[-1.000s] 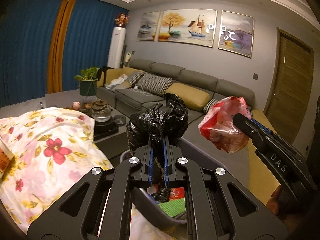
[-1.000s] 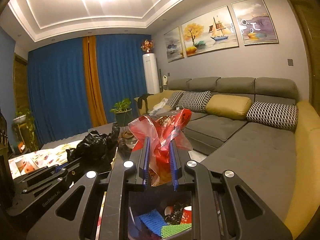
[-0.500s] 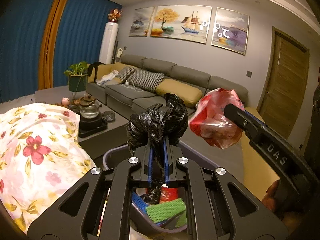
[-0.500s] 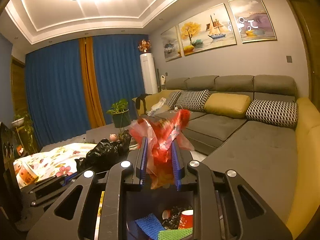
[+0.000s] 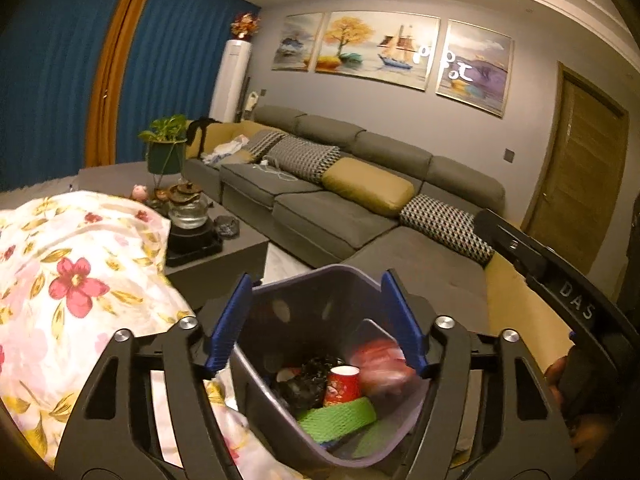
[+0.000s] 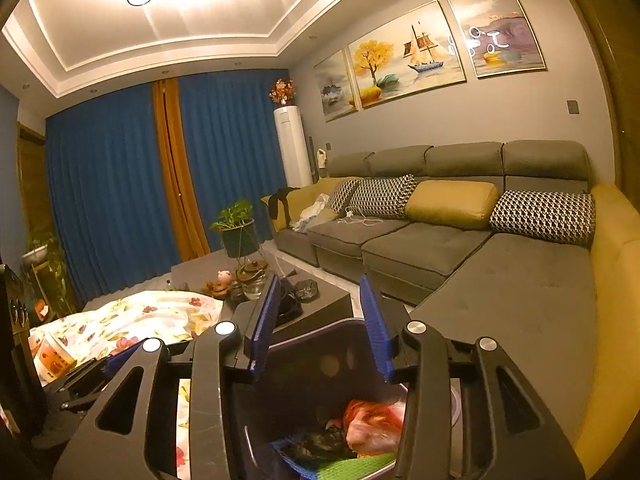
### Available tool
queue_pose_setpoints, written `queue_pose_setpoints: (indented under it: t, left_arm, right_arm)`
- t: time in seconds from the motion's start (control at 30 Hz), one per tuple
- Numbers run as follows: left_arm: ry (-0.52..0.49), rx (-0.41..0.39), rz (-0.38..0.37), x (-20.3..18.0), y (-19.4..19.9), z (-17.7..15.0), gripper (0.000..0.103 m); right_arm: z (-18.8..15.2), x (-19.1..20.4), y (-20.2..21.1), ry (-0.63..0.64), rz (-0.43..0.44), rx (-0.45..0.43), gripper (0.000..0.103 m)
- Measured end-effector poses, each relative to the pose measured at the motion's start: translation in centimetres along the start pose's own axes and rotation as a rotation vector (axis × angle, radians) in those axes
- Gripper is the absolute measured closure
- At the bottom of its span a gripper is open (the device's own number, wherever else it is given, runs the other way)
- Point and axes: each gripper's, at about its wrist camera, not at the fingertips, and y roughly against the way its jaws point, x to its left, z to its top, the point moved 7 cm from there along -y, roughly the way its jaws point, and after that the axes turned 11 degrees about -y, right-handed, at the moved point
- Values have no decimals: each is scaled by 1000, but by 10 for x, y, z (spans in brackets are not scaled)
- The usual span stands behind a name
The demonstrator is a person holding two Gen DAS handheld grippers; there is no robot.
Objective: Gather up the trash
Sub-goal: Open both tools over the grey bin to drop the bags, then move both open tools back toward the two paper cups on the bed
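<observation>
Your bin [image 5: 316, 288] sits just below both grippers, beside the floral cloth [image 5: 72, 280], and the trash is in it: one black bag [image 5: 310, 376], one red bag [image 5: 380, 364], one red cup [image 5: 342, 386], one green mesh piece [image 5: 340, 420] and one blue mesh piece [image 6: 298, 460]. Your left gripper [image 5: 316, 320] has its jaws spread wide and holds nothing; your right gripper [image 6: 320, 320] likewise stands wide and bare.

The risks, as I judge them: the bin looks tilted toward the left camera, so a knock from either gripper could tip it and spill the pile. The red bag rides high near the rim and could slide out. With two grippers close over one opening, you could clip one against the other as you draw back.
</observation>
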Motion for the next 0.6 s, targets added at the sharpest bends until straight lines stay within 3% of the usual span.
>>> queue_pose_setpoints:
  t: [0.2, 0.6]
  left_arm:
    - [-3, -12, 61, 10, 17, -3, 17]
    - [5, 38, 262, 45, 64, -11, 10]
  right_arm:
    - [0, 2, 0, 0, 2, 8, 50]
    - [-14, 19, 8, -1, 15, 44, 37]
